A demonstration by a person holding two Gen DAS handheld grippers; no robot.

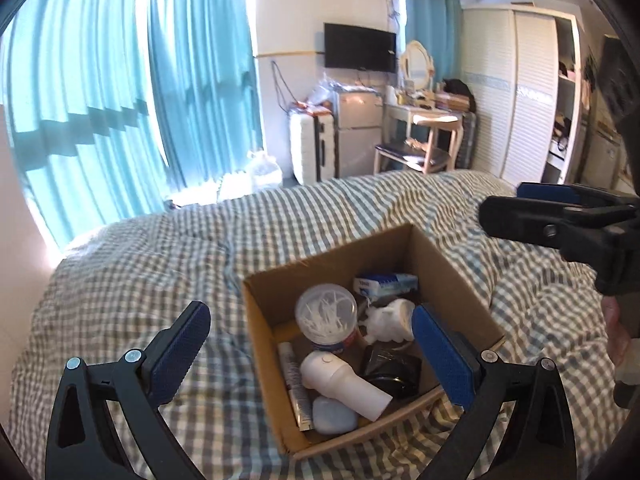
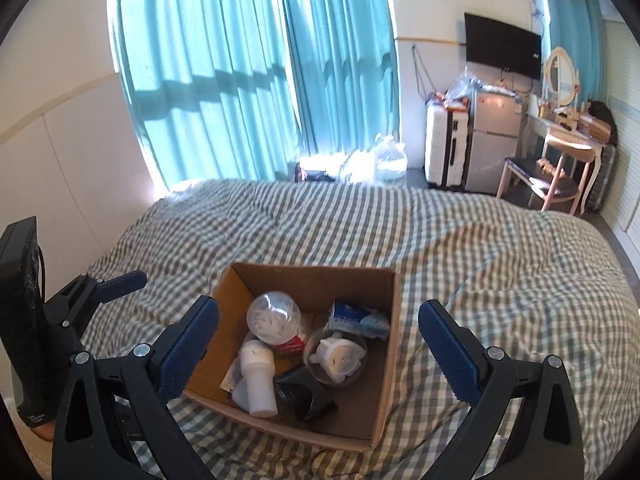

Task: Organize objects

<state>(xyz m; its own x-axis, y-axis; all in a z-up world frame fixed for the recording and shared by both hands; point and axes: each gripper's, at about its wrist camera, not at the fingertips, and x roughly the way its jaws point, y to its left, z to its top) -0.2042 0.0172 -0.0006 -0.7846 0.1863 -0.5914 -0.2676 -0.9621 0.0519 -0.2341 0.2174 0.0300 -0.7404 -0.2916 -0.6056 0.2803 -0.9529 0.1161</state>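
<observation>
Both tongs, left (image 1: 310,336) and right (image 2: 318,330), hang wide and empty over the box (image 2: 386,344) (already filled) on the bed (image 2: 480,248).

From my right wrist view, the cardboard box (image 2: 394,344) sits on the bed (image 2: 500,260) at centre. In the box, the swab jar (image 2: 273,318) lies at 11 o'clock, the tissue pack (image 2: 360,316) at 1, the small figure (image 2: 338,356) at 3, and the white bottle (image 2: 259,380) at 7. My left hand-held gripper (image 2: 120,280) hangs at 9 o'clock, off the box.
</observation>
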